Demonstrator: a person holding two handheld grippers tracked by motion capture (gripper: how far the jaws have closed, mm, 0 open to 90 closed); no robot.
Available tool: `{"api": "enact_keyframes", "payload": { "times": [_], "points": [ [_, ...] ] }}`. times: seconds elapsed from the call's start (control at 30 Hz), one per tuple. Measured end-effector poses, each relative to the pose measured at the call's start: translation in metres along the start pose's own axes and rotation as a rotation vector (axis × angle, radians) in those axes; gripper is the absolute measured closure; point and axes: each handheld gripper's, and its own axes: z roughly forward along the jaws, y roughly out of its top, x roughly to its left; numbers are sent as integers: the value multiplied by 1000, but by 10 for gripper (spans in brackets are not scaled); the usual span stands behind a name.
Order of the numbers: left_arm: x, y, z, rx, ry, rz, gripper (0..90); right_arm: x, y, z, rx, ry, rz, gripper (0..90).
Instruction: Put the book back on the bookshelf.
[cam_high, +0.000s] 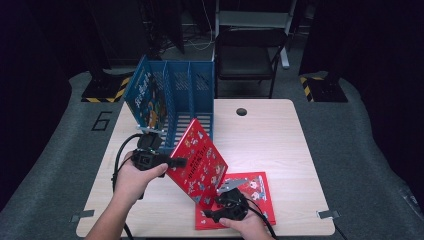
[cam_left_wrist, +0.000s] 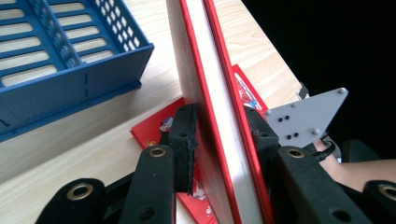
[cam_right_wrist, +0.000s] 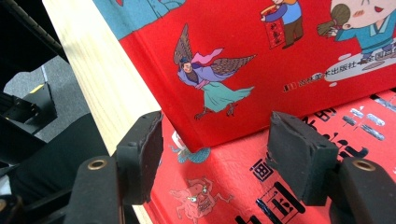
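black left tongs (cam_left_wrist: 219, 140) clamped the raised red hardcover picture book (cam_high: 197, 162) near the counter's (cam_high: 280, 150) front edge, beside the blue slotted plastic file rack (cam_high: 187, 95). right tongs (cam_right_wrist: 229, 154) stood apart; ideally, they would steady its lower corner before slotting.

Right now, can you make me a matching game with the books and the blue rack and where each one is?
Things:
1. tilted red book
2. flat red book
3. blue-covered book
4. right gripper

Places or states:
A. standing in the blue file rack's left slot
B. clamped at its edge by the left gripper
C. open, jaws apart over the books
D. lying on the wooden table

Pairs: 1-B, 2-D, 3-A, 4-C
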Motion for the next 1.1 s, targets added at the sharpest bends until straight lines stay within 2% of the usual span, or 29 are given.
{"api": "enact_keyframes", "payload": {
  "times": [0.07,0.1,0.13,0.27,0.43,0.63,0.93,1.03,1.1],
  "points": [
    [-2,0,0,2,5,0,696,1,0,0,0,1,7,358],
    [-5,1,1,4,11,10,695,0,-1,0,-9,-8,-6,361],
    [-6,2,1,-1,18,12,695,1,-1,0,-9,3,8,361],
    [-10,2,1,5,24,14,694,-1,-2,0,-15,-6,-9,363],
    [-16,1,-1,6,27,34,686,1,-3,0,-16,6,12,362],
    [-24,-3,-5,12,37,50,683,1,-4,0,-28,2,9,361],
    [-26,-5,-11,22,64,55,696,0,-5,0,-39,4,7,361],
    [-27,-4,-11,30,86,56,709,0,-6,0,-41,-9,-9,362],
    [-27,-4,-12,34,91,58,719,1,-6,0,-49,0,0,364]
  ]
}}
